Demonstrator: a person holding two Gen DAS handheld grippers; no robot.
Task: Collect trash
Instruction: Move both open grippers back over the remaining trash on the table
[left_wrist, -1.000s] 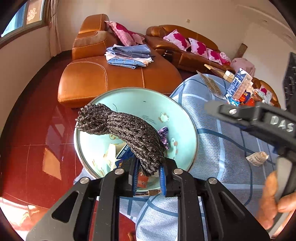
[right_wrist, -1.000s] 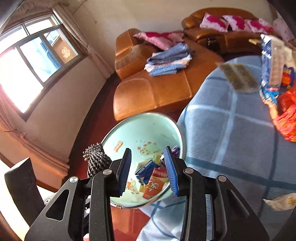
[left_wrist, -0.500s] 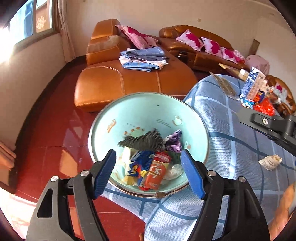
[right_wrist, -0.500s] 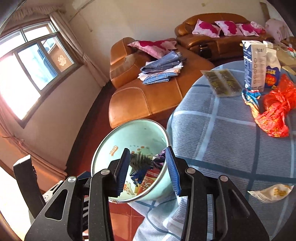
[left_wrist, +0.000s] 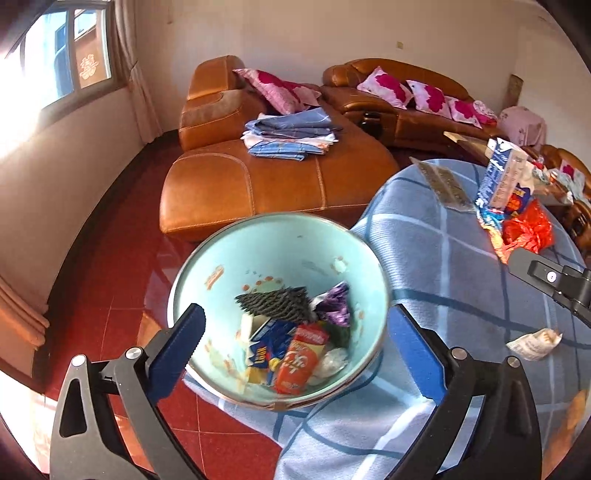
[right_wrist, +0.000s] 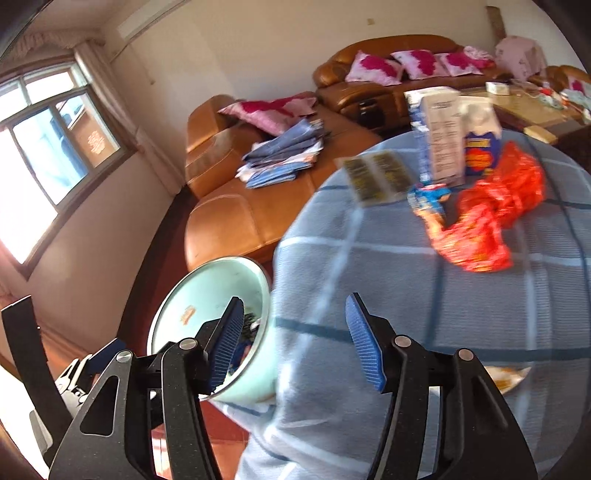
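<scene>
A pale green trash bin (left_wrist: 280, 243) stands on the red floor beside the round table; it also shows in the right wrist view (right_wrist: 207, 284). Inside lie a dark mesh scrubber (left_wrist: 275, 304), a purple wrapper (left_wrist: 334, 308) and cartons. My left gripper (left_wrist: 295, 343) is open wide and empty above the bin. My right gripper (right_wrist: 295, 343) is open and empty over the table's edge. On the blue checked tablecloth (right_wrist: 406, 295) lie a red plastic bag (right_wrist: 491, 214), a milk carton (right_wrist: 441, 136), a flat packet (right_wrist: 375, 177) and a crumpled white wrapper (left_wrist: 533, 343).
An orange leather sofa (left_wrist: 258, 177) with folded blue cloth (left_wrist: 288, 138) and pink cushions stands behind the bin. A coffee table (right_wrist: 528, 107) with small items is at the far right. A window (right_wrist: 48, 140) is on the left wall.
My left gripper opened and dropped the dark mesh scrubber into the bin, then drew back. My right gripper opened wider and swung right, toward the table.
</scene>
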